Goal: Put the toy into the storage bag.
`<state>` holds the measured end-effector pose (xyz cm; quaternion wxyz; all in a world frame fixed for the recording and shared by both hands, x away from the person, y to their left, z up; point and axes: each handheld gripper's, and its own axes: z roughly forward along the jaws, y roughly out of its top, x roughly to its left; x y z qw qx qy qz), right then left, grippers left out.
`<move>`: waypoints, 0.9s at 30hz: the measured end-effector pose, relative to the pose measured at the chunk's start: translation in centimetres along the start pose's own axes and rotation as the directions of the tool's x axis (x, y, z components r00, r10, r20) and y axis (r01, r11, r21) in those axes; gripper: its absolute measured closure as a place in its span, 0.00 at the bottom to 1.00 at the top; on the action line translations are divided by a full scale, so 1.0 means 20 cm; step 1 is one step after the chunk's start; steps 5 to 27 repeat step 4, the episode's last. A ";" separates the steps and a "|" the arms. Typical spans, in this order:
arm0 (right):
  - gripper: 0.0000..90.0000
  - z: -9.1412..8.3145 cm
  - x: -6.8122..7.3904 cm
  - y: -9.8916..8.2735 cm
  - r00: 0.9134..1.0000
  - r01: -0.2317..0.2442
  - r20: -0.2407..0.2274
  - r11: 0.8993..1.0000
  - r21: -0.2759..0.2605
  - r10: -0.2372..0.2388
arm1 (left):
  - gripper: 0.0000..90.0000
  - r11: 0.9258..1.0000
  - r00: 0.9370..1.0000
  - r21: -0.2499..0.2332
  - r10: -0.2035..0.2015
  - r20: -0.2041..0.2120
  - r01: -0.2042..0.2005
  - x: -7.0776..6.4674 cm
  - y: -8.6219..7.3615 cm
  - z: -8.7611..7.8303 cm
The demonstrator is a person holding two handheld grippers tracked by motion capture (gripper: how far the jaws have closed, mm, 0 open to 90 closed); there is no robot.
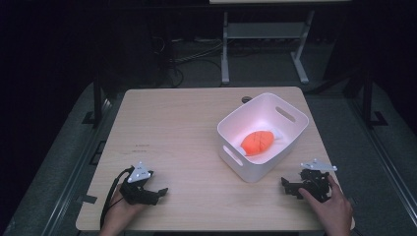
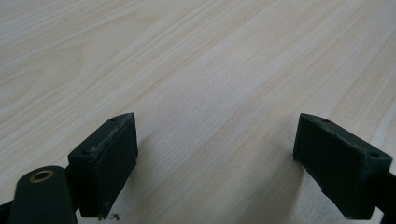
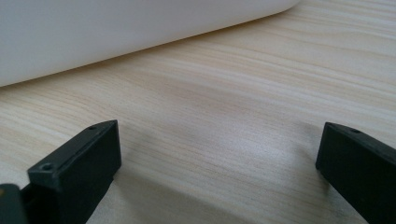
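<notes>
I count one white bin on table, one orange fish toy inside. Two grippers: left gripper spread, empty; right gripper spread, empty, near bin.

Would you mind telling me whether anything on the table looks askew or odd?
Only mildly: the white bin sits turned at an angle to the table edges. The orange item lies neatly inside it; nothing looks spilled or damaged.
</notes>
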<state>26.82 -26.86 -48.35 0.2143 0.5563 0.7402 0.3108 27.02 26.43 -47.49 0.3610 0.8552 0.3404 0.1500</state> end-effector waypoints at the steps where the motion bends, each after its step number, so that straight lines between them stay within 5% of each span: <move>1: 0.00 0.00 0.00 0.00 1.000 0.000 0.000 1.000 0.000 0.000 | 0.14 1.000 1.000 0.000 0.000 0.000 0.000 0.00 0.00 0.00; 27: 0.00 0.00 0.00 0.00 1.000 0.000 0.000 1.000 0.000 0.000 | 0.15 1.000 1.000 0.000 -0.009 -0.002 0.009 0.00 0.00 0.00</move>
